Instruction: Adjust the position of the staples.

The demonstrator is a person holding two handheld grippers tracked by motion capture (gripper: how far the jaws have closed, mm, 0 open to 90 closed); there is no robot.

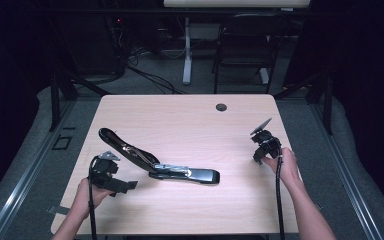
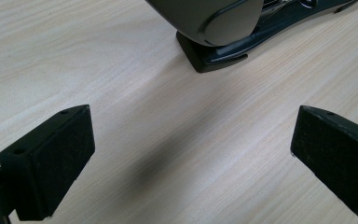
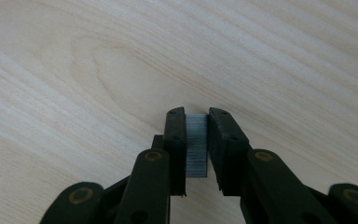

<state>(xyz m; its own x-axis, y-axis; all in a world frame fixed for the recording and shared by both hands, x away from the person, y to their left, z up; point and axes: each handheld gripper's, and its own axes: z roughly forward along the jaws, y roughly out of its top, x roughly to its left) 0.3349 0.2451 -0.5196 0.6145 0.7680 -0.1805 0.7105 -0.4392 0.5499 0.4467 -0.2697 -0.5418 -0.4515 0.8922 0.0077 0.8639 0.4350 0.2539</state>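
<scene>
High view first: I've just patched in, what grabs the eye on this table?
The open stapler lies mid-table, its top swung up and back toward the left, its base flat. The right gripper, near the right edge, has its jaws closed on a strip of staples. The left gripper waits open by the near left edge, pointing at the stapler.

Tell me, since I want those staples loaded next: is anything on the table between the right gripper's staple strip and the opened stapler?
Nothing visible. The right gripper holds the staple strip; bare table separates it from the open stapler.
</scene>
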